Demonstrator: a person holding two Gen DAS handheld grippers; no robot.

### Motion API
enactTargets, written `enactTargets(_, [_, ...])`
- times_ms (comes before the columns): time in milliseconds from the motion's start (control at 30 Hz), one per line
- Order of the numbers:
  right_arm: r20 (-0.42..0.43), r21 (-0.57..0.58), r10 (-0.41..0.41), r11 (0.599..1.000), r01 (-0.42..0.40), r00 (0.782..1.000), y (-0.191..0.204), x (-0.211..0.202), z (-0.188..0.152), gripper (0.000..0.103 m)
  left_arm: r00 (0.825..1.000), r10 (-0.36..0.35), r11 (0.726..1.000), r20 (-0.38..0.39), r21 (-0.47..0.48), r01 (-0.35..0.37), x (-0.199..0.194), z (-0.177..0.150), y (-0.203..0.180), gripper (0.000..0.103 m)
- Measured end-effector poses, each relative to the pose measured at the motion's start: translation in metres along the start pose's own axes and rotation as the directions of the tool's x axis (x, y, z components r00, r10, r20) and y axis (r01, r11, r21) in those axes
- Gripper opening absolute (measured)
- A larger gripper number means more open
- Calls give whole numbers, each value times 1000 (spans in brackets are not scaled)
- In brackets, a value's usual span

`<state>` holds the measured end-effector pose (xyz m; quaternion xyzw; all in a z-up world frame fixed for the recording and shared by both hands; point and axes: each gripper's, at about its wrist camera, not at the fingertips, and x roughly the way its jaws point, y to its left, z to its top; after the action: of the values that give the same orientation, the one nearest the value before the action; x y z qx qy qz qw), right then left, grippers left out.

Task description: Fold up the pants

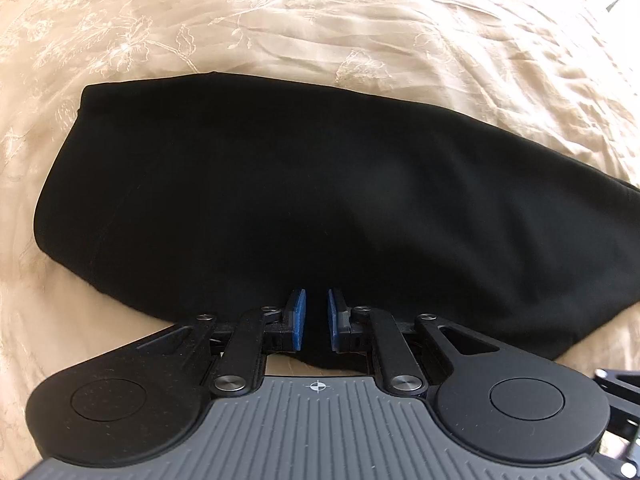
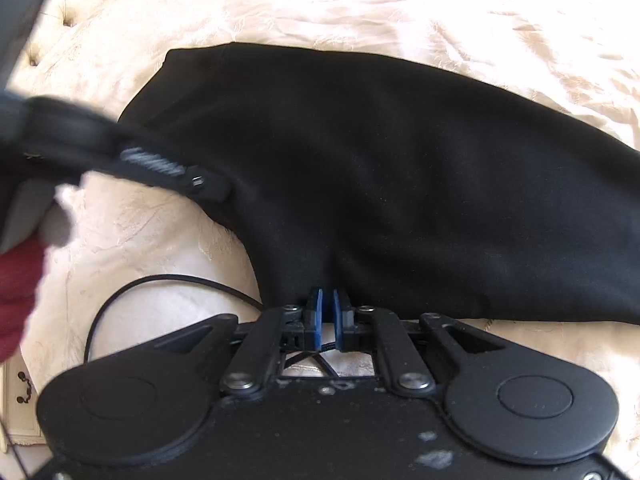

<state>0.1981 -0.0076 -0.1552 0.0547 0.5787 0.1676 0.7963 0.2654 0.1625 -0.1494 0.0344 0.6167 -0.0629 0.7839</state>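
Note:
Black pants lie folded lengthwise on a cream embroidered bedspread. My left gripper sits at the near edge of the pants, its blue pads close together with black cloth between them. In the right wrist view the pants stretch from upper left to right. My right gripper is nearly shut, pinching the near edge of the cloth, which puckers just above its fingertips. The left gripper's body shows blurred at the left, reaching onto the pants.
The cream bedspread surrounds the pants on all sides. A black cable loops on the bed left of my right gripper. A tufted headboard stands at the far left. A dark red sleeve shows at the left edge.

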Motion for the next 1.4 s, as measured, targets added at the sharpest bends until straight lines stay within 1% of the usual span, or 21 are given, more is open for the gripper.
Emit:
enactTargets(100, [31,19,3,1000,-3,1000,-2,-13,2,12,1000,9,1000,-8,-8,-9,9,11,2,12])
enactTargets(167, [71,45,-11,999,8,997,-7,-24,5,12,1000,10,1000,-3,-5,-10,8,17,1,12])
enactTargets(233, [107,69,-43,997,35,993,-14,-31,10,12,1000,11,1000,-2,10,-11,6,17,1,12])
enactTargets(300, [133,86,-79,994,68,988,-22,-34,19,17,1000,6,1000,-7,15,-6,5,16,1,12])
enactTargets(467, [157,121,-127,987,108,979,-47,-34,40,20,1000,-3,1000,-8,-6,3,4,17,4,12])
enactTargets(567, [118,114,-100,990,87,988,-56,-27,56,20,1000,-8,1000,-16,-16,8,2,19,10,12])
enactTargets(633, [95,104,-71,993,61,993,-60,-24,59,20,1000,-13,1000,-19,-11,12,2,17,10,12])
enactTargets(733, [41,65,-8,998,6,999,-44,-17,52,20,1000,-6,1000,-17,14,6,6,15,9,13])
enactTargets(833, [-27,-7,13,1000,-13,1000,-20,0,38,20,1000,7,999,-21,32,-6,9,17,3,13])
enactTargets(867, [-43,-38,-1,999,-1,999,-11,8,30,20,1000,9,999,-21,33,-9,9,19,2,13])
enactTargets(900, [-40,-59,-21,998,18,999,-7,14,28,20,1000,9,999,-17,31,-8,7,20,2,13])
enactTargets(967, [-23,-60,-38,998,36,999,-2,16,31,20,1000,5,1000,-6,23,-5,5,19,0,13])
enactTargets(1033, [37,-20,-25,999,26,999,-4,5,39,20,1000,1,1000,-7,19,-1,3,14,2,13])
enactTargets(1067, [72,-7,-32,999,33,997,-7,0,45,20,1000,0,1000,-7,18,0,2,11,3,13])
enactTargets(1100, [88,0,-49,999,49,995,-10,-2,50,20,1000,0,1000,-7,19,0,2,10,3,13])
enactTargets(1233, [47,57,-141,989,139,989,-36,21,74,20,1000,6,1000,-3,18,-6,-3,10,1,13])
enactTargets(1267, [39,69,-168,984,165,985,-44,29,80,17,1000,7,1000,-2,12,-7,-5,9,1,13])
enactTargets(1300, [42,77,-190,979,186,981,-51,36,85,12,1000,6,1000,0,6,-6,-7,8,1,13])
enactTargets(1333, [49,86,-207,975,203,977,-57,42,92,10,1000,5,1000,2,0,-5,-9,7,0,13])
enactTargets(1400, [64,103,-221,971,214,973,-66,45,105,10,1000,5,1000,5,-7,-4,-13,5,-1,13])
